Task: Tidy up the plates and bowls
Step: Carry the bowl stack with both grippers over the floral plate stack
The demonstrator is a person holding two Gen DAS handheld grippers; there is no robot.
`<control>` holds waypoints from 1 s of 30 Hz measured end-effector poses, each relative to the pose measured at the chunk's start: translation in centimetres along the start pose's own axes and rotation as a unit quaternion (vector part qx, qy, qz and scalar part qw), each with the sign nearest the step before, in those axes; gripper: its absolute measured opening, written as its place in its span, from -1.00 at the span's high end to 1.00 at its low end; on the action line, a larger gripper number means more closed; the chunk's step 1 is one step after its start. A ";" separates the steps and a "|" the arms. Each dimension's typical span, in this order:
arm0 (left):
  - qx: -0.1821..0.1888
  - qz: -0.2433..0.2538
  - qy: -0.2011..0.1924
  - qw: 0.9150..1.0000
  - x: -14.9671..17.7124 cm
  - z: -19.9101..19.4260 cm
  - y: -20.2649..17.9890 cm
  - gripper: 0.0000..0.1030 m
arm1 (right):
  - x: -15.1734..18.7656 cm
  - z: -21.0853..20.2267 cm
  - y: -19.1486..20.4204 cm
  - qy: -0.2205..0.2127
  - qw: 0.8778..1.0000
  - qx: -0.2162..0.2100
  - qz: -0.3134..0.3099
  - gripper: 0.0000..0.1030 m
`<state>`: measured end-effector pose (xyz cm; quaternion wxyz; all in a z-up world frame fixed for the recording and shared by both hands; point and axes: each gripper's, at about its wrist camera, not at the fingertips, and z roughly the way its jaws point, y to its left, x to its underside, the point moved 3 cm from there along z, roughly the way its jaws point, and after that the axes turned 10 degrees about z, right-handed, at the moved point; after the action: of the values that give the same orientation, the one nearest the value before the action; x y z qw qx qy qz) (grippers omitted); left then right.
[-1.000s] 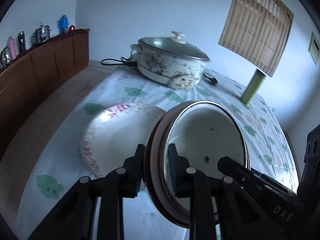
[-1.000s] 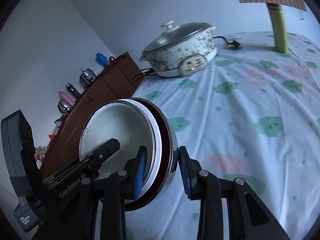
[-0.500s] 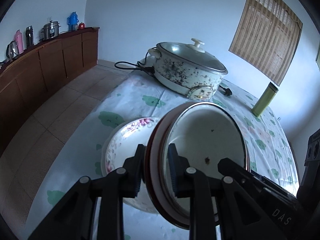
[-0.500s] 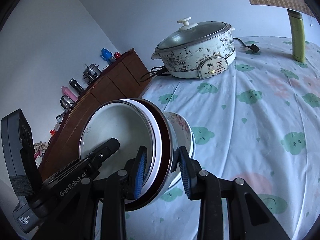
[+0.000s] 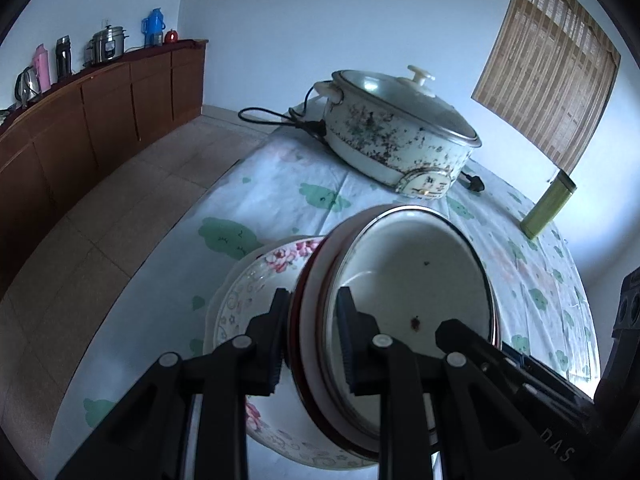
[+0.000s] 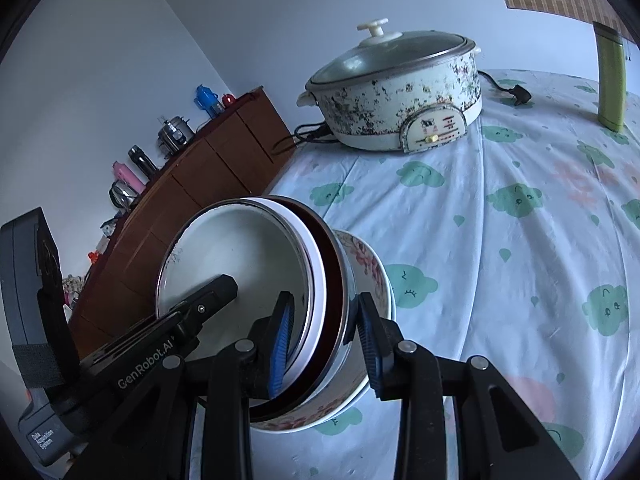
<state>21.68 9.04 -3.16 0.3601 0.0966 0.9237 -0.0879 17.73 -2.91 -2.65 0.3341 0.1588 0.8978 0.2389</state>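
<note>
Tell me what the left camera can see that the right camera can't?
Only the left camera shows the tiled floor and the kettle at the cabinet's end. Only the right camera shows the pot's yellow knob. Both show the stacked bowls pinched on opposite rims by the left gripper and right gripper, tilted over the flowered bowl, plus the cooking pot and green bottle.

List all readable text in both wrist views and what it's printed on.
"GenRobot.AI": on the left gripper body, right wrist view.
"Data Acquisition System": small label low on that same gripper.
"DAS": on the right gripper body, left wrist view, partly cut off.
Control panel marks on the electric pot: too small to read.
</note>
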 end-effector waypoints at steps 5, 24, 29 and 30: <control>-0.003 0.002 0.004 1.000 0.1 0.4 0.0 0.58 | -0.1 0.8 -0.3 0.006 1.000 0.001 0.003 0.32; -0.015 -0.010 0.017 1.000 0.1 1.6 0.9 0.58 | -0.4 1.9 0.3 0.013 1.000 0.005 -0.020 0.32; -0.024 -0.010 0.019 0.999 0.3 1.6 1.1 0.58 | -0.2 2.2 1.0 0.012 0.999 0.011 -0.037 0.32; -0.023 -0.010 0.019 0.999 0.3 1.6 1.1 0.58 | -0.2 2.1 1.1 0.012 0.999 0.013 -0.037 0.32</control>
<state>22.80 9.80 -4.65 0.3434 0.0809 0.9332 -0.0679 19.46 -1.43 -3.41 0.3297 0.1264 0.9101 0.2169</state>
